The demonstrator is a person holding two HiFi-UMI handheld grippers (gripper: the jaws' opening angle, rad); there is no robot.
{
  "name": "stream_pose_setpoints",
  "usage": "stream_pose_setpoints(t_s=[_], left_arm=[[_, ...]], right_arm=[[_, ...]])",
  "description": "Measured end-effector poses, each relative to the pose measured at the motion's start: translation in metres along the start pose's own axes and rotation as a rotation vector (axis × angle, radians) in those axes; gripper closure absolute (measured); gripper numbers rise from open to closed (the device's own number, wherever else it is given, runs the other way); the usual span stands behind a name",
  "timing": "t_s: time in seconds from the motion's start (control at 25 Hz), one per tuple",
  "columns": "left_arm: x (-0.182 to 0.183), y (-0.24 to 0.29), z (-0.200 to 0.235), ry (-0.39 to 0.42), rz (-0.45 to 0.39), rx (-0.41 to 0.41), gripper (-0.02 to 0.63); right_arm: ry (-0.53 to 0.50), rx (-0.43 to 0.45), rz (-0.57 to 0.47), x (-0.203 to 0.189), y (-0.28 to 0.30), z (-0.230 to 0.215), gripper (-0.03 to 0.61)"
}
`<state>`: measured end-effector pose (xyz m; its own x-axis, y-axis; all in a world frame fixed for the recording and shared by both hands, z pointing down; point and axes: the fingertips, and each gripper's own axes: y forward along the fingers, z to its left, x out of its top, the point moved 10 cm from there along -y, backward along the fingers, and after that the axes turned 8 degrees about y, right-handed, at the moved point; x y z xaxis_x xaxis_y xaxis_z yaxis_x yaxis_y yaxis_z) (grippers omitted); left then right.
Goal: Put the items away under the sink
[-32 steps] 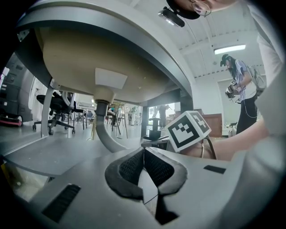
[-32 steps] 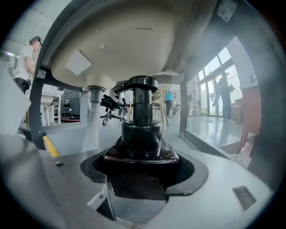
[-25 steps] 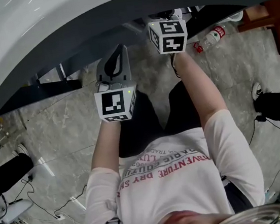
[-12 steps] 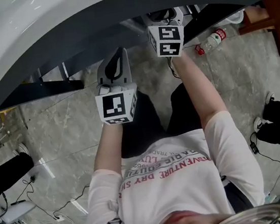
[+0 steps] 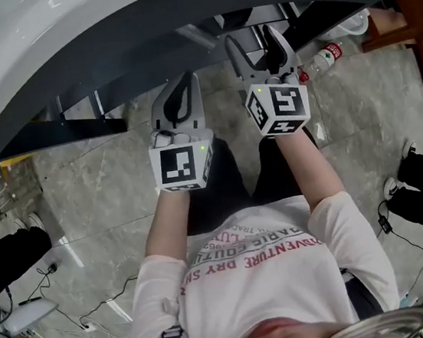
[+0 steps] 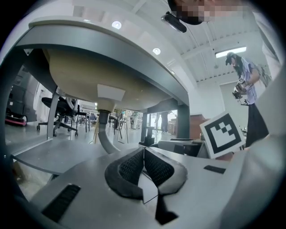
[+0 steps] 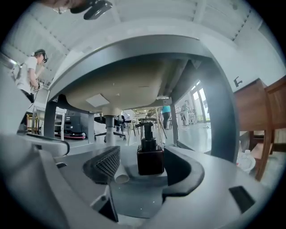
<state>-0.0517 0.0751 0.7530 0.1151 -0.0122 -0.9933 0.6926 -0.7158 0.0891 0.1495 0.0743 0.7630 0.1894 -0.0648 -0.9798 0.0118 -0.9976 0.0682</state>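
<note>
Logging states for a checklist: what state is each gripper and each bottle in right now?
Left gripper: shut, empty.
Right gripper: open, jaws wide apart.
Pump bottle: upright under the sink, between the right gripper's jaws, not clamped.
Plastic bottle: lying on its side on the floor.

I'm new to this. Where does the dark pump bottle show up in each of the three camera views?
Right gripper view: the pump bottle stands at centre, between the right gripper's open jaws.
Left gripper view: a small dark shape just above the shut jaws may be it; too small to tell.
Head view: not distinguishable in the shadow under the sink.
Shared landmark: the sink, seen from above in the head view and from below in both gripper views.
</note>
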Motion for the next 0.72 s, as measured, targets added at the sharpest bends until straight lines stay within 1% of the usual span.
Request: stream_pose_setpoints(t_s=[0.04,0.12,0.24,0.28,0.32,0.44,0.52,0.56,0.64,0.72], left_arm=[[0.002,-0.003,-0.003,0.0,-0.003,-0.002,0.591],[0.006,-0.01,-0.008,-0.008,-0.005,-0.004,0.591],[0.01,-0.02,-0.014,-0.041,-0.008,-0.004,0.591],[0.012,-0.023,-0.015,-0.055,-0.015,-0.006,0.591],[0.014,-0.025,-0.017,-0.066,-0.023,-0.009,0.591],[0.021,-0.028,-0.024,-0.067,-0.036,-0.017,0.591],[0.031,-0.03,-0.03,-0.064,-0.041,-0.016,0.591],[0.039,-0.031,-0.032,-0.075,-0.041,-0.012,0.591],[0.056,-0.035,-0.035,-0.107,-0.024,-0.008,0.591],[0.075,-0.041,-0.036,-0.132,0.01,-0.005,0.591]], right_arm=[[0.005,-0.003,0.001,-0.003,-0.009,0.0,0.272],[0.0,-0.024,-0.013,-0.004,-0.025,0.002,0.39],[0.019,-0.038,-0.024,-0.002,-0.045,0.006,0.508],[0.032,-0.038,-0.018,-0.002,-0.051,0.006,0.538],[0.044,-0.035,-0.009,-0.002,-0.056,0.007,0.551],[0.08,-0.013,0.028,0.004,-0.067,0.012,0.554],[0.102,0.017,0.036,0.015,-0.074,0.017,0.554],[0.1,0.033,0.03,0.024,-0.077,0.02,0.554],[0.052,0.064,0.014,0.045,-0.083,0.028,0.554],[-0.005,0.089,0.011,0.068,-0.088,0.038,0.554]])
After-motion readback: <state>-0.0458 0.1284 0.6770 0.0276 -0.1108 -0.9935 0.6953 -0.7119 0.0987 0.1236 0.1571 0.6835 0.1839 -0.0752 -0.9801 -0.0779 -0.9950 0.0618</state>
